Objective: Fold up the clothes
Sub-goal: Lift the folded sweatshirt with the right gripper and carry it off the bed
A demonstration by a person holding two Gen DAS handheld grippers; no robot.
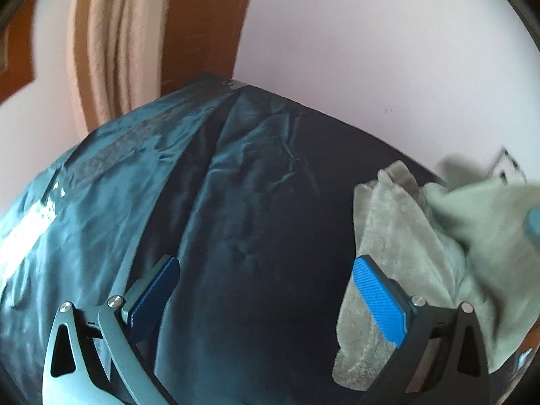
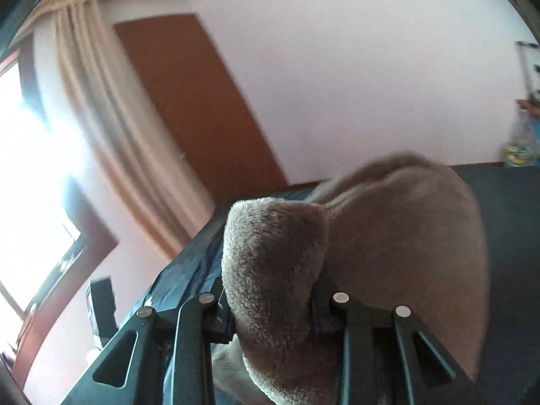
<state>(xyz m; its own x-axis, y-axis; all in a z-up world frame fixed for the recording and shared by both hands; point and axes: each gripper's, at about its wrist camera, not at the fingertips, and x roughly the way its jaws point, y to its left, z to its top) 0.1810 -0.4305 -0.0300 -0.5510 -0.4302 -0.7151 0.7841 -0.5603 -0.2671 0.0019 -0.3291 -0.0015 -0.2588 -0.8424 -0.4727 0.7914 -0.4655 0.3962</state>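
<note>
1. Right wrist view, nearest first: the right gripper (image 2: pixel 273 307) has its jaws drawn in on a thick bunch of the grey fleece garment (image 2: pixel 388 236); the pile bulges up between the 2 fingers and hides the pads, so I judge this a firm hold, not a loose pinch.
2. Beyond the fingers the fleece drapes away to the right, lifted over the dark bed cover (image 2: pixel 506 209); the wall and the curtain (image 2: pixel 101 108) lie further off, smeared by motion blur.
3. Left wrist view, nearest first: the left gripper (image 1: pixel 263 290) stands wide open with nothing between its blue pads (image 1: pixel 378 300); the right-hand pad sits over the garment's near edge, though whether it touches I cannot tell.
4. Further out, the rest of the garment (image 1: pixel 405 222) lies crumpled on the teal sheet (image 1: pixel 135 182), with the raised part blurred at the right edge.
5. To fold well, I would carry the held part across in 1 smooth arc, keep the hold tight, and close the free left claw on an opposite edge so that the layers land flat and aligned; a slack lift risks bunching.
</note>
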